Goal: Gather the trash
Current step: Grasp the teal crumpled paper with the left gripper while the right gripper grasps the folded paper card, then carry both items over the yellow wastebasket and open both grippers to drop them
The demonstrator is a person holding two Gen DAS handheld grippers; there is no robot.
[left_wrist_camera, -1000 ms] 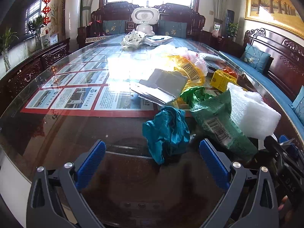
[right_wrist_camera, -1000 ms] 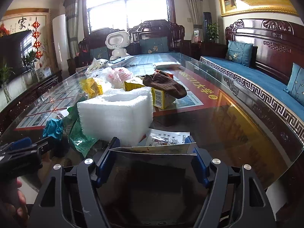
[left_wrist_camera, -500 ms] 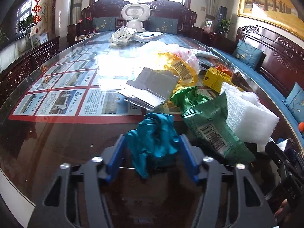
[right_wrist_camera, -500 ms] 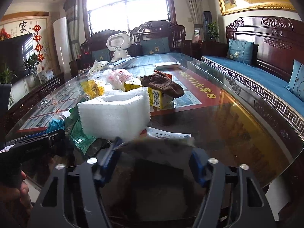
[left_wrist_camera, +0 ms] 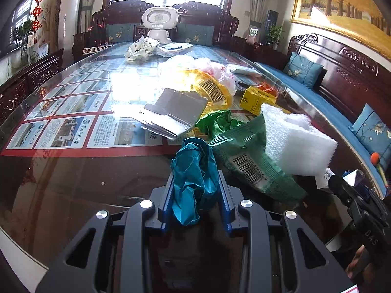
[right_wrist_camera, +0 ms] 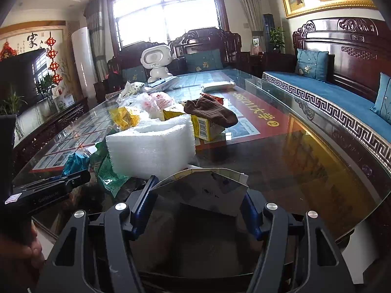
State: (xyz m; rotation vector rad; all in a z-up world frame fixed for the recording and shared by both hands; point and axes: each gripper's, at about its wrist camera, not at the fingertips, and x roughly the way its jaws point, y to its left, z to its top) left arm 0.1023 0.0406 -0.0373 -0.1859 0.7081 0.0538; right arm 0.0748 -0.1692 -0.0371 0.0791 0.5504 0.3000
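My left gripper [left_wrist_camera: 195, 195] is shut on a crumpled teal wrapper [left_wrist_camera: 195, 178] at the near edge of the glass-topped table [left_wrist_camera: 73, 171]. My right gripper [right_wrist_camera: 199, 195] is shut on a bent piece of grey card [right_wrist_camera: 205, 188], held just above the table. A pile of trash lies beyond: a green snack bag [left_wrist_camera: 246, 163], a white foam block [right_wrist_camera: 151, 146], a yellow bag [left_wrist_camera: 210, 90], a yellow box [right_wrist_camera: 202, 124] with a brown sock [right_wrist_camera: 210, 109] on it, and folded grey card [left_wrist_camera: 176, 112].
A white robot toy [left_wrist_camera: 160, 24] and crumpled white paper [left_wrist_camera: 139, 48] stand at the far end. A blue-cushioned wooden bench [right_wrist_camera: 330, 100] runs along the right side. The left gripper's body [right_wrist_camera: 48, 190] shows at the left of the right wrist view.
My left gripper moved forward and closed from wide open onto the teal wrapper. My right gripper squeezed in on the card, which has bent upward and lifted.
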